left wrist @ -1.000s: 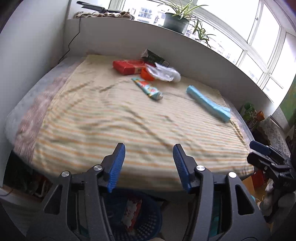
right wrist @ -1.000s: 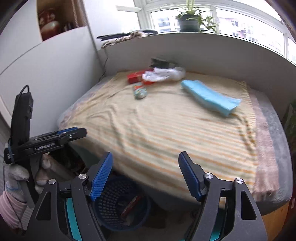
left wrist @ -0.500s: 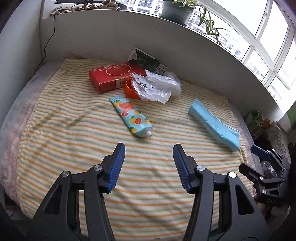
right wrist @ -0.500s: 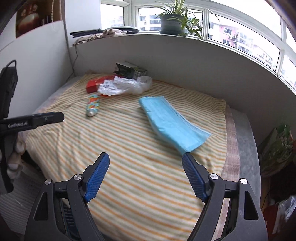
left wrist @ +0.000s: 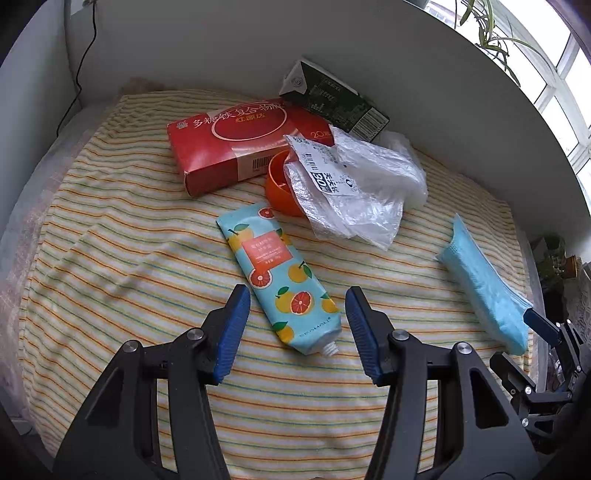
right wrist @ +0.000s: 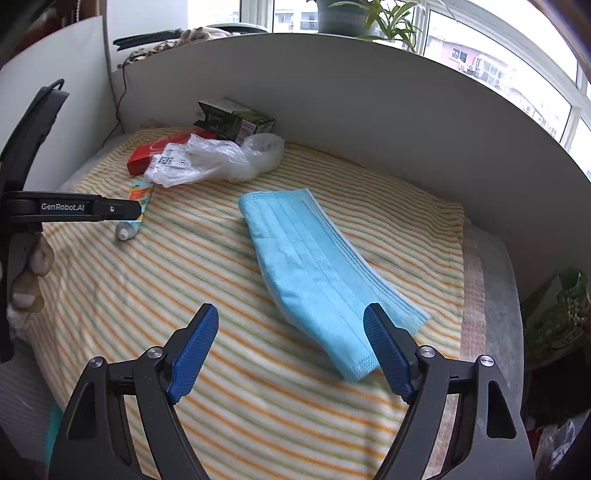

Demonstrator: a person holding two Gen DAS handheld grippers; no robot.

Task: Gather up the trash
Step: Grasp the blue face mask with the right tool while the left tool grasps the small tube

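Trash lies on a striped cloth (left wrist: 122, 266). A light-blue tube with orange fruit print (left wrist: 280, 288) lies just ahead of my open left gripper (left wrist: 295, 325), its cap end between the fingers. Behind it are a red box (left wrist: 229, 147), an orange cup (left wrist: 280, 188), a crumpled clear plastic bag (left wrist: 354, 184) and a dark green carton (left wrist: 332, 99). A stack of blue face masks (right wrist: 317, 273) lies in front of my open right gripper (right wrist: 291, 347), its near end by the right finger (right wrist: 388, 350). Both grippers are empty.
A white curved wall (right wrist: 369, 122) rims the far side of the bed. A potted plant (right wrist: 347, 14) stands on the sill above it. A black cable (left wrist: 74, 74) hangs at the left. Bags and clutter (right wrist: 557, 317) sit on the floor to the right.
Both grippers have moved forward from the bed's front edge, over the cloth. The left now straddles the tube's end; the right has closed in on the masks. The blue basket has left view.
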